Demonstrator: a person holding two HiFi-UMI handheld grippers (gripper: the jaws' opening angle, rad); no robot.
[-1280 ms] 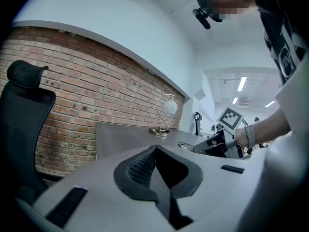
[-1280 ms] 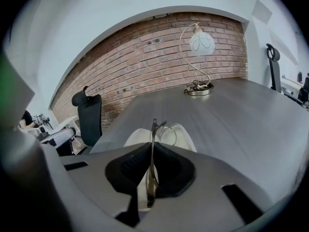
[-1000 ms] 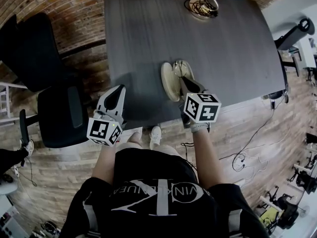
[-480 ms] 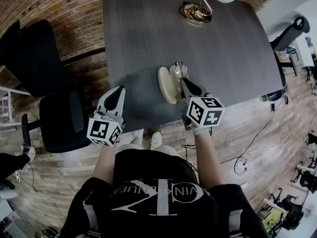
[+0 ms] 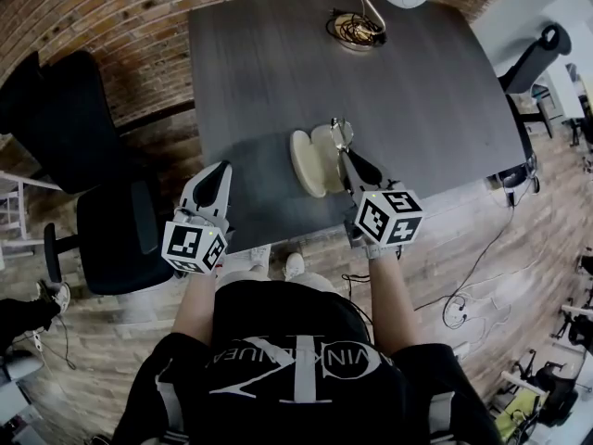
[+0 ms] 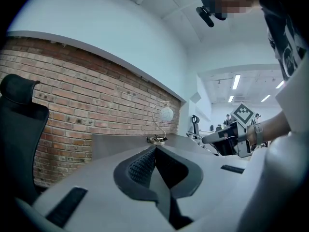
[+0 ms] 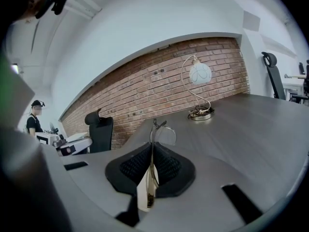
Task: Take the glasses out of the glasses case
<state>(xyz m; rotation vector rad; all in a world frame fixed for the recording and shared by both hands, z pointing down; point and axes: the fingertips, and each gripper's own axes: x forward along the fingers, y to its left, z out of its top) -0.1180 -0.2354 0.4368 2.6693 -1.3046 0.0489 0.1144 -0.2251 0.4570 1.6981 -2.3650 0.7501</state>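
An open cream glasses case (image 5: pixel 306 162) lies on the dark grey table (image 5: pixel 426 91) near its front edge. My right gripper (image 5: pixel 345 151) hangs just above the case, shut on the thin-framed glasses (image 5: pixel 340 133). In the right gripper view the frame stands pinched between the pads (image 7: pixel 166 166), a clear lens (image 7: pixel 164 135) rises past the tips, and the cream case (image 7: pixel 144 193) shows below. My left gripper (image 5: pixel 220 167) hovers at the table's front left edge, away from the case. Its jaws meet in the left gripper view (image 6: pixel 155 150), with nothing between them.
A curved lamp with a white globe (image 5: pixel 357 26) stands at the table's far side, also in the right gripper view (image 7: pixel 199 81). Black office chairs (image 5: pixel 111 225) stand left of the table against the brick wall. Another chair (image 5: pixel 536 56) is at the right.
My right gripper has risen with the glasses, lifting them up off the case. The left gripper has hardly moved.
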